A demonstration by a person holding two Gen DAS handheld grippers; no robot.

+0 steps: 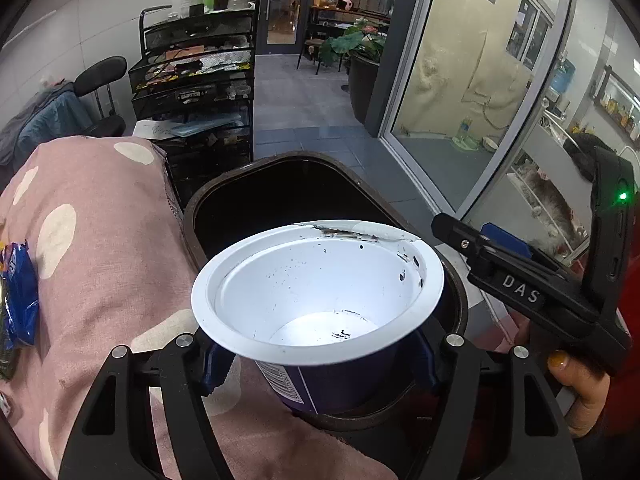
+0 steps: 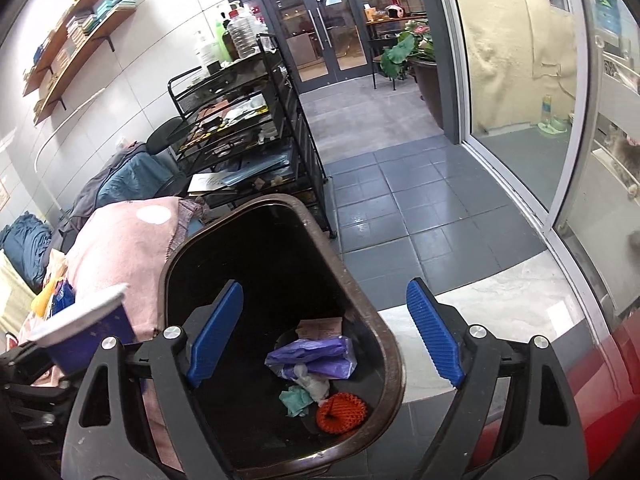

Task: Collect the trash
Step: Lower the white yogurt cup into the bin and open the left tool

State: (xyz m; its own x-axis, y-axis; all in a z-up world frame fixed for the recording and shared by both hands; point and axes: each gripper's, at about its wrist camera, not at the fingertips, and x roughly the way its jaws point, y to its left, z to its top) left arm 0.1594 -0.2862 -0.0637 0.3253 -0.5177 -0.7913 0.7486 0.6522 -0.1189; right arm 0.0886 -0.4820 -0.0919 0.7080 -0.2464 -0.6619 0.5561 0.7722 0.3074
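Note:
My left gripper (image 1: 320, 364) is shut on an empty blue cup with a white inside (image 1: 316, 292), upright, held over the near rim of the dark brown trash bin (image 1: 224, 196). The cup also shows at the left of the right wrist view (image 2: 86, 334). My right gripper (image 2: 326, 332) is open and empty above the bin (image 2: 394, 364), and it shows at the right of the left wrist view (image 1: 460, 236). In the bin lie a purple bag (image 2: 312, 358), white and green crumpled paper (image 2: 298, 398) and an orange foam net (image 2: 342, 414).
A pink dotted blanket (image 1: 100, 248) lies left of the bin with a blue snack wrapper (image 1: 18, 296) on it. A black mesh shelf cart (image 2: 240, 128) stands behind. Grey tiled floor (image 2: 400, 208) and a glass sliding door (image 2: 520, 120) are to the right.

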